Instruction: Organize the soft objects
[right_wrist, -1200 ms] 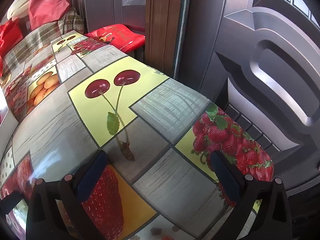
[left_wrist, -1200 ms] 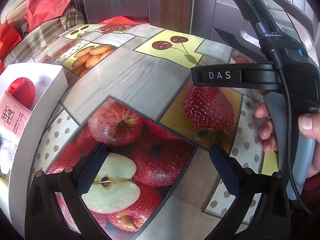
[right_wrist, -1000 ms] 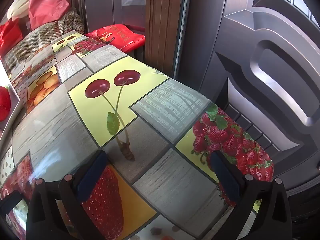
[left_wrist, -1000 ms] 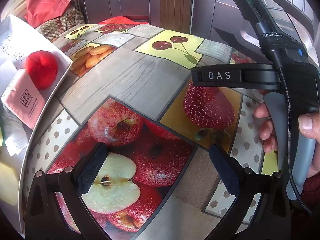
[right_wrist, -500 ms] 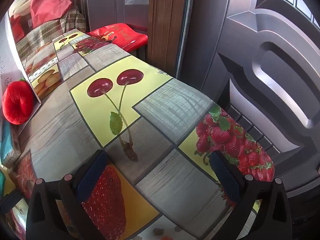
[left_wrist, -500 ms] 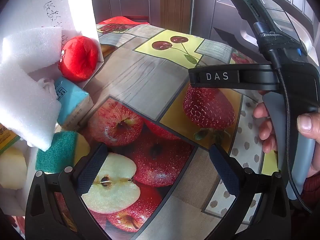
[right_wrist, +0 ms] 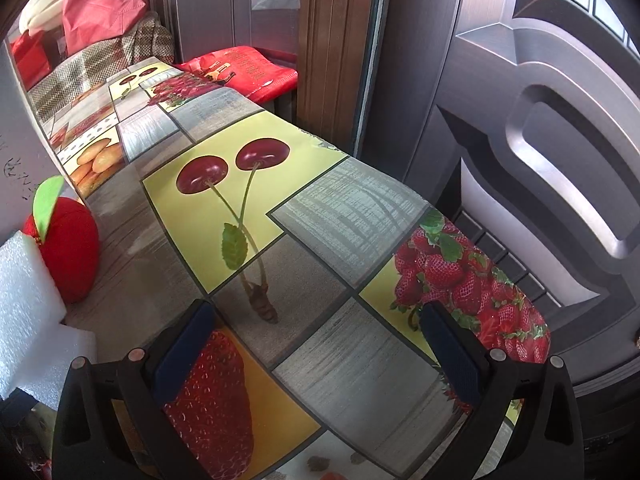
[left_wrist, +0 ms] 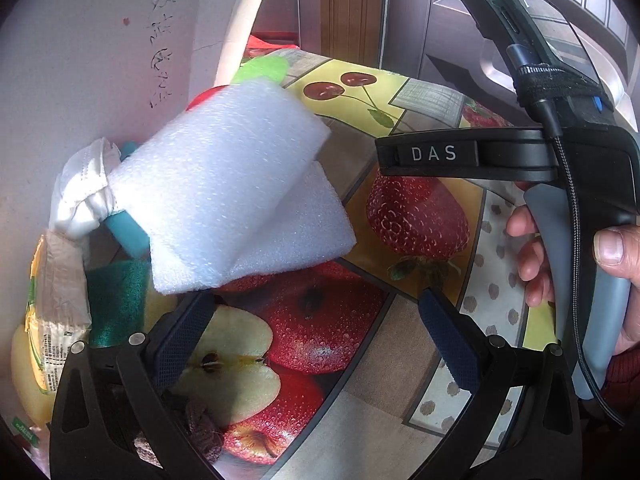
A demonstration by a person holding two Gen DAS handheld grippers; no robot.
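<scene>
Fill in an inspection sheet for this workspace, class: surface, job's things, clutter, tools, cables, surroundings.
Surface: fruit-print oilcloth table, partly covered at its left side.
Job's things: white foam blocks, red plush apple with green leaf, green scouring sponge, knotted white cloth, teal packet and yellow printed packet, all spilling from a tipped white box.
Clutter: brown crumpled bit near left tool.
Tools: left tool open, empty; right tool open, empty, held in a hand.
Cables: black cable down right tool's handle.
Surroundings: dark panelled door, red bags.
</scene>
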